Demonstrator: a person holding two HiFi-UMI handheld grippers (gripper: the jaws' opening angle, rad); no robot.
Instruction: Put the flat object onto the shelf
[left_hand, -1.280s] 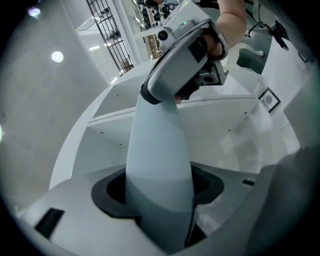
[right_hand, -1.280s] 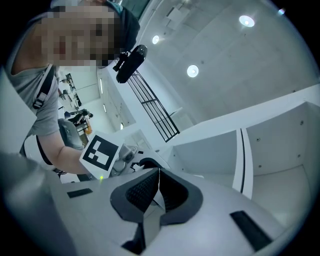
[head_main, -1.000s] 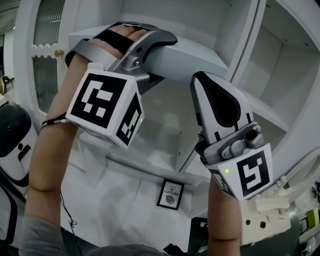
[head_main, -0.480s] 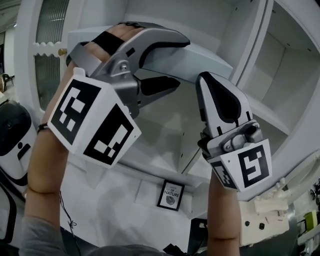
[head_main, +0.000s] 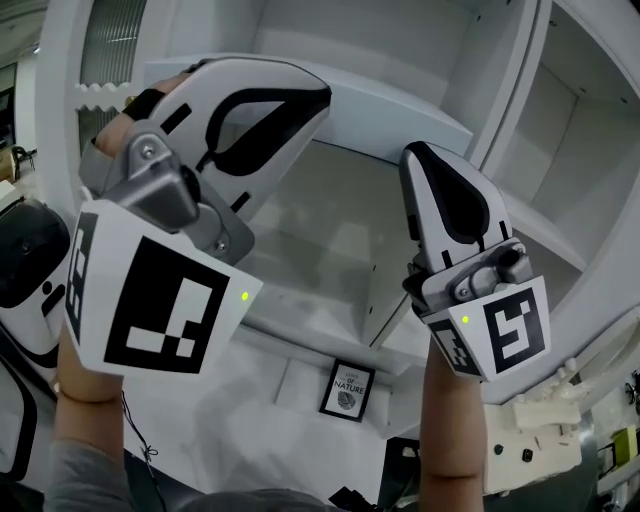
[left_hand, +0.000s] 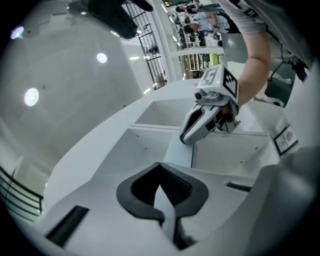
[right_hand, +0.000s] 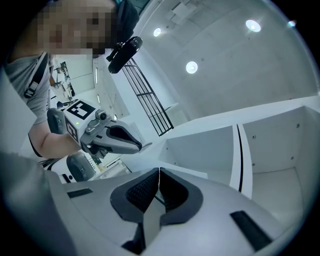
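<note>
A pale blue-grey flat board (head_main: 400, 115) lies on an upper shelf of the white cabinet (head_main: 560, 240), its front edge jutting out. In the head view my left gripper (head_main: 318, 98) is raised in front of that edge, jaws shut and empty, and I cannot tell whether its tips touch the board. My right gripper (head_main: 420, 155) is held upright just below the board's right part, also shut on nothing. Each gripper view shows its own jaws closed, the left gripper (left_hand: 160, 167) and the right gripper (right_hand: 159, 172), pointing at the white shelf compartments.
A small black-framed picture (head_main: 347, 390) stands on a lower shelf. A vertical divider (head_main: 510, 90) splits the cabinet, and a ribbed glass door (head_main: 110, 40) is at the left. A white machine (head_main: 25, 270) stands at the far left, white parts (head_main: 540, 440) at the lower right.
The left gripper's jaws, around the board's front edge a second ago, opened wide, came off it and have now shut empty. The gripper tilted back toward me. The right gripper barely moved.
</note>
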